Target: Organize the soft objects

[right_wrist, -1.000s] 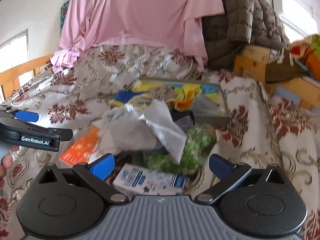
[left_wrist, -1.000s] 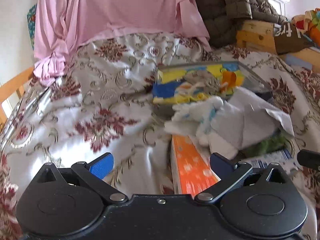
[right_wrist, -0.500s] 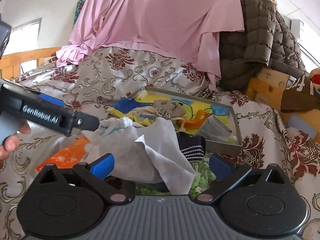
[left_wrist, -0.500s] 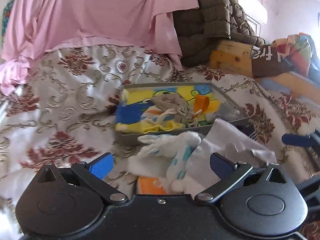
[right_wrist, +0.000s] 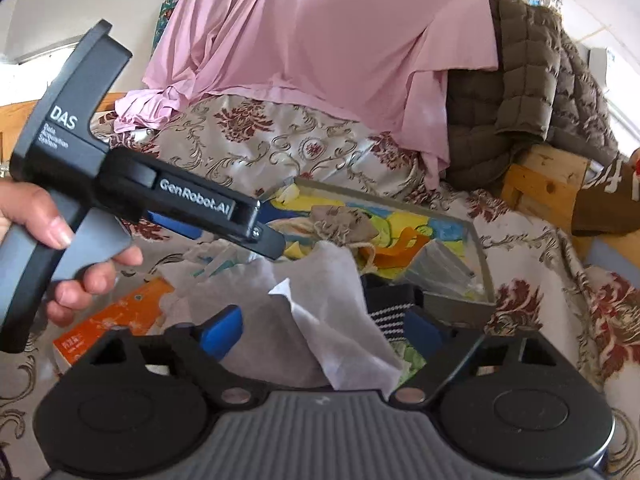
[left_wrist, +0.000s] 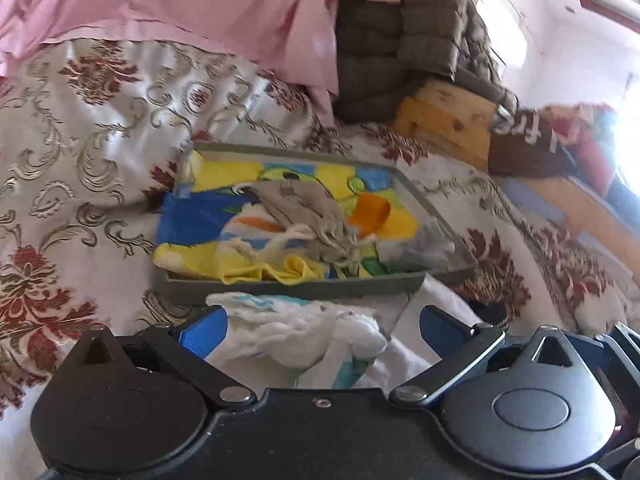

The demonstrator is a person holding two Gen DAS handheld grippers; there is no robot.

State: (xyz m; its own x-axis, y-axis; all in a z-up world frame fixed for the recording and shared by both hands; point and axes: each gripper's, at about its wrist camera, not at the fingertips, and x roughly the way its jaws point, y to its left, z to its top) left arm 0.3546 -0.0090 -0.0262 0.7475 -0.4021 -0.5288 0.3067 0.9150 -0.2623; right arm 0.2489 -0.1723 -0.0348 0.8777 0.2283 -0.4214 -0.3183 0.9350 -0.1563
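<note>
Left gripper (left_wrist: 316, 326) sits low w/ jaws wide apart, the fluffy white cloth (left_wrist: 304, 332) lying loose between them, not pinched. Right gripper (right_wrist: 320, 330) has jaws just narrowing around the grey cloth (right_wrist: 320, 300), no clamp yet. Both face the grey tray (left_wrist: 280, 286) just beyond, probably the drop spot, as it already holds cloths.

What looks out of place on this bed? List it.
An orange carton, stiff and flat-sided, lies among the soft things on the bedspread, left of the crumpled white cloth. The grey tray sits askew, its yellow towel bunched against the near rim. Nothing looks spilled or damaged.
</note>
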